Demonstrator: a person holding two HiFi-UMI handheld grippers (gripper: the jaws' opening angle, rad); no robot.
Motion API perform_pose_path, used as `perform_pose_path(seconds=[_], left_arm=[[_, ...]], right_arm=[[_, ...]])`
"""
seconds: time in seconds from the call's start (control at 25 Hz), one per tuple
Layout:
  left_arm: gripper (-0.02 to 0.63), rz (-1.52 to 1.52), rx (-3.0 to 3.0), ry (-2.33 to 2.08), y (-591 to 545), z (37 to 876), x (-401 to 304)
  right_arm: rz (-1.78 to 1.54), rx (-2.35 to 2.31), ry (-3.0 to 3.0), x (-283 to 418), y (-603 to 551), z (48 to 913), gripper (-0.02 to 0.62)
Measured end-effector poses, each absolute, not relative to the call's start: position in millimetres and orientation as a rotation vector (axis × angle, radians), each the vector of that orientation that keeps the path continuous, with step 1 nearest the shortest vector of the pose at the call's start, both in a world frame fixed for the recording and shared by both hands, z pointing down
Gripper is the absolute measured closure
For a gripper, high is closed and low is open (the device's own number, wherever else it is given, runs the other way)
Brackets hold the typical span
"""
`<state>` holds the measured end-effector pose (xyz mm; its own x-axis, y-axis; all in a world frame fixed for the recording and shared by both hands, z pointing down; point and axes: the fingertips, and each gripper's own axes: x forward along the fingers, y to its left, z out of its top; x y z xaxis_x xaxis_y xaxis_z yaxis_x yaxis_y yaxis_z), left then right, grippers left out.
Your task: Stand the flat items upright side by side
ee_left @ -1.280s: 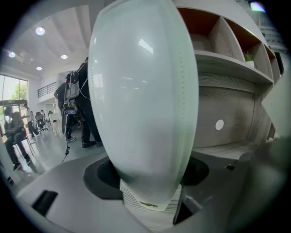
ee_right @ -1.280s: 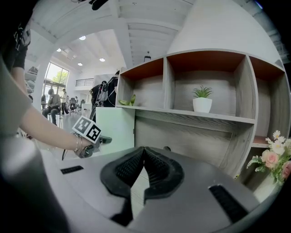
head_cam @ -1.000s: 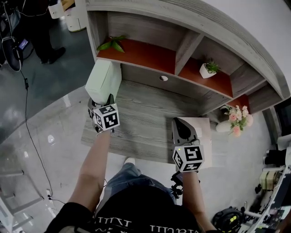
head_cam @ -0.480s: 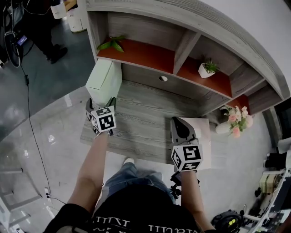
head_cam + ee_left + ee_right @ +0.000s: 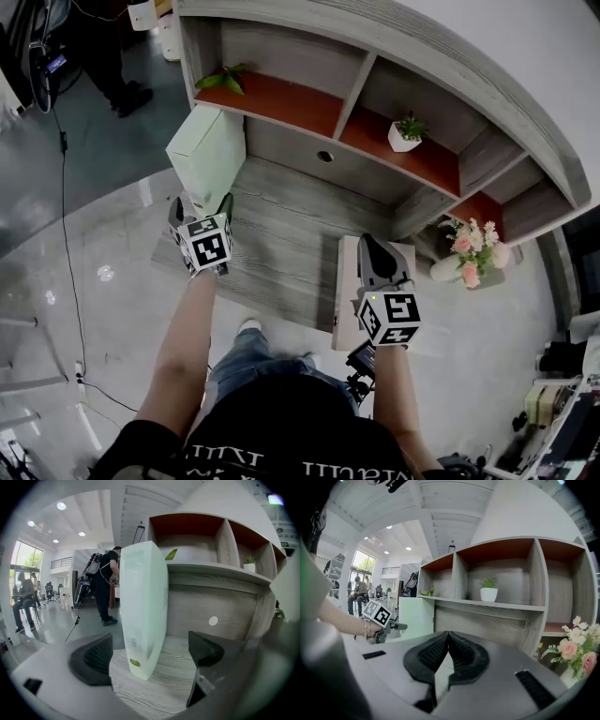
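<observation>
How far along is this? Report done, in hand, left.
Done: green box stands upright on the desk. Left gripper: jaws have just been opening, box ahead between them, untouched. In hand: right gripper shut on the white panel. Left: stand it beside the box.

Open over bare desk (image 5: 281,239) between upright box (image 5: 211,155) at left and board (image 5: 343,292) at right, closed behind by shelf (image 5: 281,98) wall.

Grey wood-grain counter (image 5: 281,239) beneath a cubby shelf (image 5: 450,56) with rust-red bases, a small potted plant (image 5: 405,134) in one; glossy pale floor (image 5: 103,309), round ceiling lights (image 5: 61,506), bright windows (image 5: 26,557) beyond
</observation>
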<state>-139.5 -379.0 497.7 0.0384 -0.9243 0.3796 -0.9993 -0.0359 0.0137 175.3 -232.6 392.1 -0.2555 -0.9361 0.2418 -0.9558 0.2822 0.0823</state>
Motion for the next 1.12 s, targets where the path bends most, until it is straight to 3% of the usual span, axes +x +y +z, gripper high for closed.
perform_pose_path(seconds=[0.4,1.12], left_arm=[[0.118,0.343,2.067,-1.966,-321,472,-81],[0.118,0.418,2.261,-1.616,-240,506,102]], right_arm=[[0.121,1.77,-2.327,252,-182,383,0.58],[0.231,1.961,-2.211,412,-87,412,0.58]])
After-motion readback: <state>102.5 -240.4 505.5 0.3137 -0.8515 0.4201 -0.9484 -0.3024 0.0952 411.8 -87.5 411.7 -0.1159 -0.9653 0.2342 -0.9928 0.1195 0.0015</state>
